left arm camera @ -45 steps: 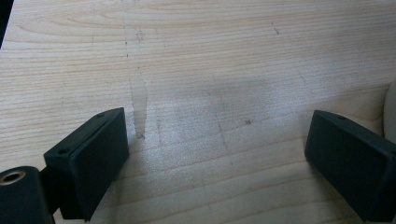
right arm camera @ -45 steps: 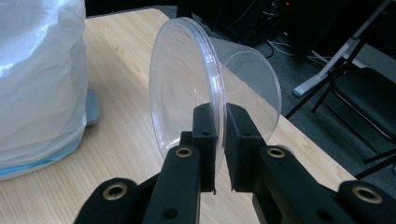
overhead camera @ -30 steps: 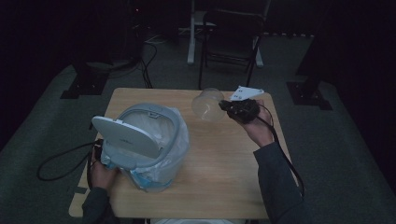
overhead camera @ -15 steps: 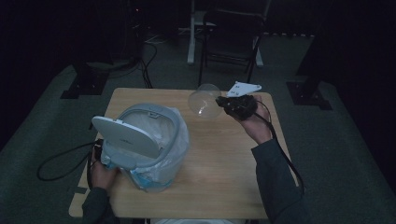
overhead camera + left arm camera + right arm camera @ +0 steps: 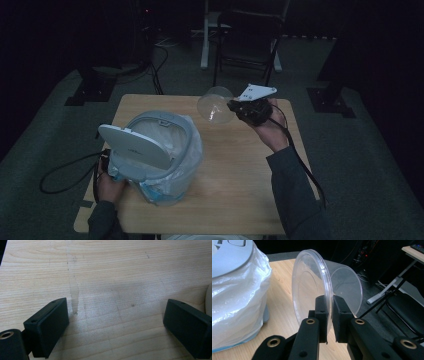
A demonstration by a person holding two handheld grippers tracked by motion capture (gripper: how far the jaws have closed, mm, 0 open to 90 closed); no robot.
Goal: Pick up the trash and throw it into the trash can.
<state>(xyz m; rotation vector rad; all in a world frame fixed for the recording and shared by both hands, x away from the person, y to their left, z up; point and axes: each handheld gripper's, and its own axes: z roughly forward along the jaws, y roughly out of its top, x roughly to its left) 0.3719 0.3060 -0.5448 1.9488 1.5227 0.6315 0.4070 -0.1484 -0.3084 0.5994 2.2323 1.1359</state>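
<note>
Your right gripper (image 5: 330, 315) pinches a clear plastic cup (image 5: 324, 287) by its rim, above the desk (image 5: 240, 170) at one o'clock. Your left gripper's (image 5: 117, 327) fingers (image 5: 47, 325) are spread wide, empty.

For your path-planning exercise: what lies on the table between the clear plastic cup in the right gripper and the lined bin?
In the high view, only bare wooden table separates the clear plastic cup, held by the right gripper, from the lined bin.

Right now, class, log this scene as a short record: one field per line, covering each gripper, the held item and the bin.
right gripper: jaws shut on the rim of the clear plastic cup, held above the table
left gripper: jaws open, nothing between them
bin: white, plastic-bag lined, lid raised
cup position: right of the bin, apart from it
</note>
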